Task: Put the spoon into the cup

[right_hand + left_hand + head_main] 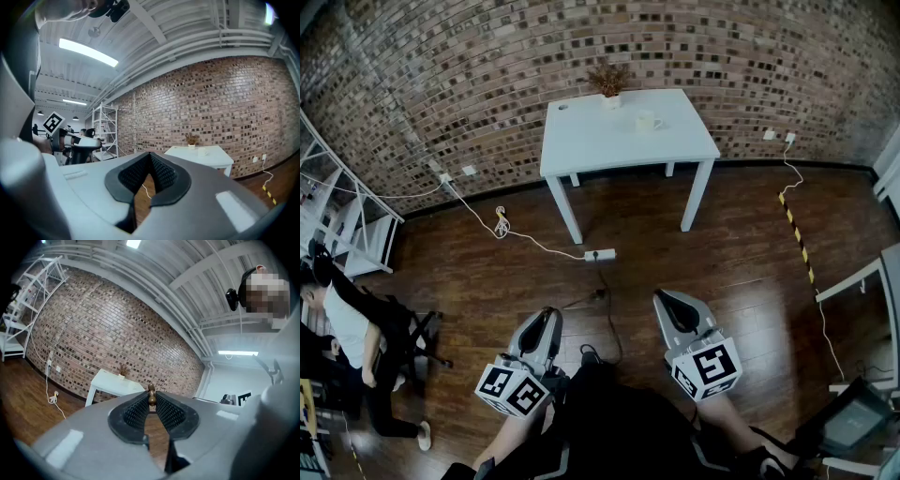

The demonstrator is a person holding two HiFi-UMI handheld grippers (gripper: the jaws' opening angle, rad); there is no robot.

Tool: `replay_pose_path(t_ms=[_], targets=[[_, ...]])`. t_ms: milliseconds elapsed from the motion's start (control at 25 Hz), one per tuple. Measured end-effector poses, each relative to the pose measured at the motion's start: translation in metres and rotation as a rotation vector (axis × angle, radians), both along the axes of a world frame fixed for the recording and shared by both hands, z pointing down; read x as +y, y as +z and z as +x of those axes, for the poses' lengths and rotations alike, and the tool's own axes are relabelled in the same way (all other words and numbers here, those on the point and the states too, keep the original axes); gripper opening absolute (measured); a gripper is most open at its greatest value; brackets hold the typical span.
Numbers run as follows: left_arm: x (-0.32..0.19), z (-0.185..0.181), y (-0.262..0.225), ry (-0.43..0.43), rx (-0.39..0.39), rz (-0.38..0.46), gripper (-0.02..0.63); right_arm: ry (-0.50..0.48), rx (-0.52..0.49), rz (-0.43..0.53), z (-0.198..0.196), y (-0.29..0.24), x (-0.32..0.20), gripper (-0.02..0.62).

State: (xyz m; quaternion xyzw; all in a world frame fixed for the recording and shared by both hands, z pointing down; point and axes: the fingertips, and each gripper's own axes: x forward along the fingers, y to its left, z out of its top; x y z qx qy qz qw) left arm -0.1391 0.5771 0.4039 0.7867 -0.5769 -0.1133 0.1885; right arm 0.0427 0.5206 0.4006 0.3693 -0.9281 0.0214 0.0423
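Observation:
A white cup [648,120] stands on a white table [581,141] far ahead by the brick wall. It also shows in the right gripper view as the cup [202,151] on the table [211,157]. My left gripper [151,398] is shut on a thin brown piece with a beaded end, the spoon [151,395], which pokes up between the jaw tips. In the head view the left gripper [549,313] and right gripper [664,298] are held low over the wooden floor, well short of the table. The right gripper [150,155] is shut with nothing in it.
A small dried plant [609,82] stands behind the cup. A power strip [600,254] and cables lie on the floor before the table. White shelving [347,225] and a seated person [347,333] are at the left, and striped floor tape [797,234] runs at the right.

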Motion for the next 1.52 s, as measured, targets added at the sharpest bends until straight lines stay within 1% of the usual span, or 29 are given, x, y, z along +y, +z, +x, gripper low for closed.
replay_pose_path(t_ms=[120,200,320,440,600,720,840,960,1040,1080,1160,1280,1360,1520], targets=[[-0.034,-0.028,-0.009,0.028,0.012,0.001,0.038,0.049,-0.024,-0.041,-0.024,-0.007,-0.029,0.006],[-0.054,-0.047,-0.013,0.044,0.008,0.011,0.038,0.053,-0.007,-0.036,-0.044,-0.013,-0.044,0.006],[-0.081,-0.076,-0.013,0.065,0.034,0.001,0.04,0.084,0.002,-0.038,-0.071,-0.019,-0.069,0.006],[-0.106,-0.103,-0.012,0.096,0.042,-0.001,0.04,0.111,0.01,-0.049,-0.097,-0.019,-0.095,0.006],[-0.141,-0.136,-0.013,0.122,0.024,0.0,0.038,0.149,0.013,-0.065,-0.122,-0.02,-0.127,0.006],[-0.165,-0.155,-0.01,0.118,0.006,0.007,0.038,0.15,0.018,-0.076,-0.138,-0.018,-0.145,0.006],[-0.185,-0.154,-0.005,0.109,0.029,0.007,0.038,0.139,0.033,-0.086,-0.139,-0.015,-0.166,0.006],[-0.215,-0.148,-0.004,0.1,0.041,0.002,0.038,0.132,0.02,-0.087,-0.136,-0.012,-0.199,0.006],[-0.231,-0.142,-0.006,0.079,0.056,0.001,0.038,0.119,0.021,-0.088,-0.132,-0.011,-0.22,0.006],[-0.238,-0.138,-0.01,0.068,0.054,0.008,0.038,0.111,0.018,-0.084,-0.13,-0.014,-0.229,0.006],[-0.254,-0.131,-0.028,0.059,0.022,0.038,0.038,0.094,-0.001,-0.061,-0.128,-0.026,-0.248,0.006],[-0.289,-0.118,-0.057,0.073,-0.008,0.081,0.039,0.051,-0.022,-0.021,-0.125,-0.042,-0.276,0.006],[-0.31,-0.109,-0.063,0.072,-0.018,0.081,0.038,0.027,-0.019,-0.021,-0.12,-0.041,-0.292,0.006],[-0.339,-0.097,-0.058,0.036,-0.011,0.056,0.039,0.016,-0.02,-0.041,-0.101,-0.037,-0.325,0.006]])
